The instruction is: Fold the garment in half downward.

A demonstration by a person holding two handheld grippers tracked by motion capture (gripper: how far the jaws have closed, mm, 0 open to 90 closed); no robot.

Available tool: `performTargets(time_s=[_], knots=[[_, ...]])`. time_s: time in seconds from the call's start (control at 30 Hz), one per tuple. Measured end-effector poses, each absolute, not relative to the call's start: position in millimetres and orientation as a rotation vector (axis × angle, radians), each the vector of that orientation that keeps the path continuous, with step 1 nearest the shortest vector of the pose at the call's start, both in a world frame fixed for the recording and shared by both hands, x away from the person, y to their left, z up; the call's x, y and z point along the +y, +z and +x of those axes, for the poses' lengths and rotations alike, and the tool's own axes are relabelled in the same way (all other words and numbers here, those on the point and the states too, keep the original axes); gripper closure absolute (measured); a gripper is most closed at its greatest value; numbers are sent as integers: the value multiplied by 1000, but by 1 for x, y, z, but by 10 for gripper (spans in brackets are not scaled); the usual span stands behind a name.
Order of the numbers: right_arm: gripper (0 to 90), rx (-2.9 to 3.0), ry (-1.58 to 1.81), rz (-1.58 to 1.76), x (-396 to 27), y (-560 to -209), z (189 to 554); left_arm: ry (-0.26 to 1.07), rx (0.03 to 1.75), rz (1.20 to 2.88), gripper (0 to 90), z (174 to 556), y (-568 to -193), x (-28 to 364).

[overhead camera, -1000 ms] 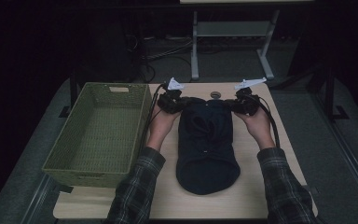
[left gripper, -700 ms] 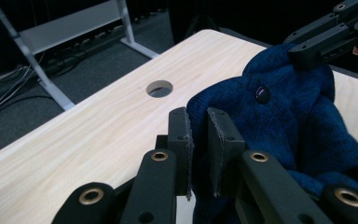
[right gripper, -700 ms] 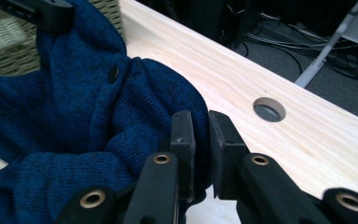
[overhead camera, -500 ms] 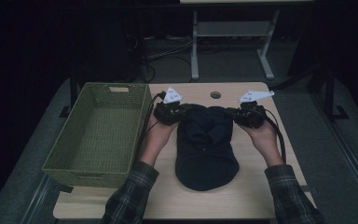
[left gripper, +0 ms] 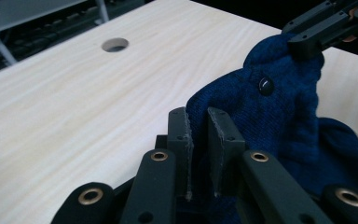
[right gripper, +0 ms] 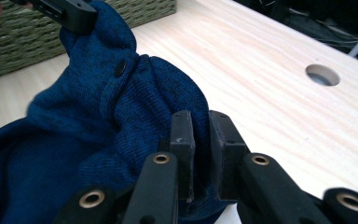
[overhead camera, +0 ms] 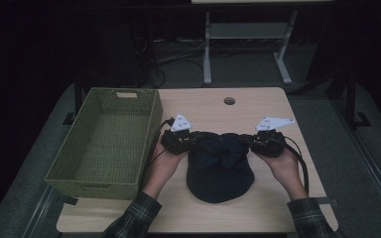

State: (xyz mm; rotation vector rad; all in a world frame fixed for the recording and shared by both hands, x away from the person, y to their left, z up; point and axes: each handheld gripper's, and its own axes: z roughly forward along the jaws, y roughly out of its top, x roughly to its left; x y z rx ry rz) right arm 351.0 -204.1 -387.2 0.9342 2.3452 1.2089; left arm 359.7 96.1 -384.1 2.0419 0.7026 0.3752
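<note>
A dark blue knitted garment point(overhead camera: 220, 171) lies on the wooden table point(overhead camera: 218, 111), its far part lifted and bunched. My left gripper point(overhead camera: 196, 140) pinches the bunched edge at its left. My right gripper point(overhead camera: 247, 141) pinches it at the right. In the left gripper view the jaws point(left gripper: 199, 120) are shut on a fold of the blue knit point(left gripper: 270, 112), which carries a dark button point(left gripper: 265, 85). The right gripper's fingers point(left gripper: 314, 32) hold the far corner. In the right gripper view the jaws point(right gripper: 200, 122) are shut on the knit point(right gripper: 98, 116), and the left gripper's fingers point(right gripper: 72, 13) grip the far corner.
A green woven basket point(overhead camera: 151, 116) stands empty at the left of the table, close to my left hand. A round hole point(overhead camera: 229, 100) sits in the tabletop near its far edge. Bare wood lies beyond the garment. A metal stand point(overhead camera: 243, 34) rises behind the table.
Both grippers have drawn the garment's far edge toward the person and raised it. The cloth now covers a shorter stretch of table and is bunched between them.
</note>
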Motion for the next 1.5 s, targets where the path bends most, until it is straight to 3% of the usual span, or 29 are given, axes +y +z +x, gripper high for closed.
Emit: performTargets(time_s=[0.83, 1.23, 1.5], knots=[[798, 2446, 1282, 952, -216, -422, 280, 331, 565, 2176, 794, 293, -412, 94], [771, 2523, 1283, 961, -210, -438, 260, 226, 582, 2216, 782, 277, -435, 104], [680, 2498, 1361, 954, -215, -425, 254, 247, 593, 2149, 668, 274, -414, 112]])
